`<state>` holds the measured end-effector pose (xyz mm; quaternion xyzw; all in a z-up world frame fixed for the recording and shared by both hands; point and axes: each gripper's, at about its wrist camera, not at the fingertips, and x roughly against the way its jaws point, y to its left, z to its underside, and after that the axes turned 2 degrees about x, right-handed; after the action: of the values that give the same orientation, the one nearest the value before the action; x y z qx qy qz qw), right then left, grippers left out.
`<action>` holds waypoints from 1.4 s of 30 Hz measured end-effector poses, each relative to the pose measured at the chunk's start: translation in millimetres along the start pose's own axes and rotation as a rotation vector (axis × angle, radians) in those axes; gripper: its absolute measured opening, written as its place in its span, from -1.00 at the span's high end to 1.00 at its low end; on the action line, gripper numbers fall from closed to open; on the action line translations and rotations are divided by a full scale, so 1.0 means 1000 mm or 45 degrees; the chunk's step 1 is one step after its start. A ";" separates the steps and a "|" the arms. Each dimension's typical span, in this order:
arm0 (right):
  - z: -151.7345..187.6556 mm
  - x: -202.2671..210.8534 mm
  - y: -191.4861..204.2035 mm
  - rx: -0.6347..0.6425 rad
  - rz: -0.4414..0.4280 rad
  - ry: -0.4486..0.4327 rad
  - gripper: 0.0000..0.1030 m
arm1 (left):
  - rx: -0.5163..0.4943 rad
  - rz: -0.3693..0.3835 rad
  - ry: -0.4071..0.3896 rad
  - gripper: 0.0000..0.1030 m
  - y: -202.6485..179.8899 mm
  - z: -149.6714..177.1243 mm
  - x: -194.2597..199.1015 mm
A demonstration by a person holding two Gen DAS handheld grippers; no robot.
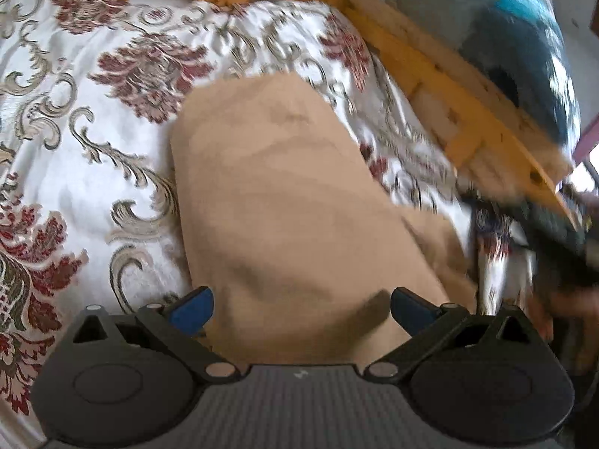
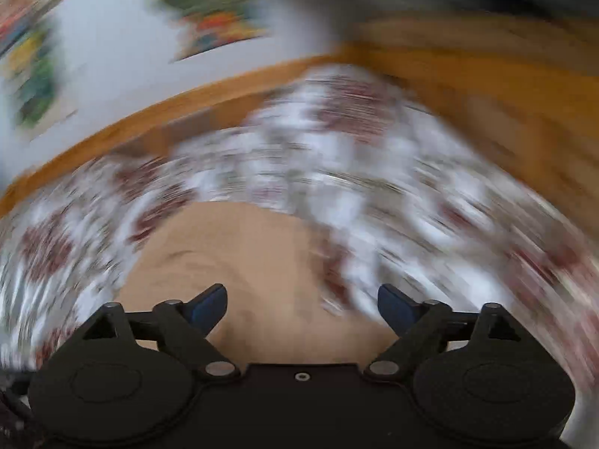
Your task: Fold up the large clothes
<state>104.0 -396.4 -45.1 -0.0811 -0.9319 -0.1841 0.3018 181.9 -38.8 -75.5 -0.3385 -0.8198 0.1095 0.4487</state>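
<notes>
Left wrist view first: the left gripper [image 1: 301, 308] hangs over the tan garment [image 1: 299, 202], its blue fingers [image 1: 192, 308] spread wide with cloth under the gap but nothing pinched, so released. The garment lies as a long folded slab on the floral bedspread [image 1: 75, 112], running from six o'clock up toward twelve, its far end rounded and tidy. At three o'clock there is a dark blur that I judge to be the other tool, too smeared to read. The wooden bed frame [image 1: 430, 71] sweeps from twelve round to three, with a teal bundle [image 1: 524, 37] beyond it. Over to the right wrist view, heavily smeared: the right gripper [image 2: 301, 308] is also spread, fingers [image 2: 209, 308] clear of the fabric, and the tan garment sits from six o'clock to about ten, mostly under the left finger. The step in hand looks like settling after a fold and lining up the next one. To do it well, both tools should come down on the near corners at five and seven o'clock, pinch all layers together, lift evenly, and carry the edge straight up toward twelve so the slab does not skew.
</notes>
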 end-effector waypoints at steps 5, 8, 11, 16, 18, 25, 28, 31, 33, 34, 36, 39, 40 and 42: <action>0.040 0.005 -0.047 -0.387 -0.070 0.139 -0.77 | 0.044 -0.056 -0.044 -0.99 0.006 -0.017 0.002; 0.049 -0.019 -0.055 -0.475 -0.166 0.255 -0.78 | 0.028 -0.109 -0.011 -0.99 0.009 -0.022 -0.008; 0.052 -0.027 -0.049 -0.440 -0.183 0.283 -0.91 | 0.074 -0.070 0.013 -0.99 0.017 -0.020 -0.013; 0.052 -0.025 -0.048 -0.468 -0.305 0.269 -0.89 | 0.188 0.021 0.057 -0.99 0.035 -0.022 -0.022; 0.052 -0.028 -0.047 -0.465 -0.335 0.268 -0.84 | 0.204 0.031 0.065 -0.99 0.039 -0.025 -0.027; 0.053 -0.039 -0.042 -0.424 -0.280 0.271 -0.65 | 0.265 0.061 0.152 -1.00 0.047 -0.045 -0.056; 0.054 -0.040 -0.040 -0.406 -0.276 0.273 -0.65 | 0.259 0.041 0.169 -1.00 0.045 -0.046 -0.062; 0.054 -0.040 -0.040 -0.402 -0.275 0.271 -0.64 | 0.239 0.017 0.175 -1.00 0.041 -0.047 -0.065; 0.054 -0.040 -0.039 -0.391 -0.268 0.269 -0.63 | 0.235 0.009 0.176 -1.00 0.039 -0.048 -0.065; 0.054 -0.040 -0.039 -0.386 -0.264 0.267 -0.62 | 0.231 0.006 0.174 -1.00 0.039 -0.048 -0.065; 0.054 -0.040 -0.038 -0.387 -0.262 0.264 -0.62 | 0.222 0.003 0.170 -1.00 0.038 -0.047 -0.063; 0.053 -0.040 -0.036 -0.372 -0.255 0.267 -0.63 | 0.213 0.009 0.165 -1.00 0.039 -0.046 -0.063; 0.053 -0.040 -0.036 -0.366 -0.253 0.270 -0.64 | 0.209 0.010 0.165 -1.00 0.039 -0.046 -0.063; 0.053 -0.041 -0.035 -0.362 -0.252 0.272 -0.66 | 0.203 0.012 0.169 -1.00 0.040 -0.046 -0.062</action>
<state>99.6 -409.1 -119.4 -0.0109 -0.8628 -0.3500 0.3647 259.8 -55.3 -109.5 -0.3120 -0.7755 0.1538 0.5269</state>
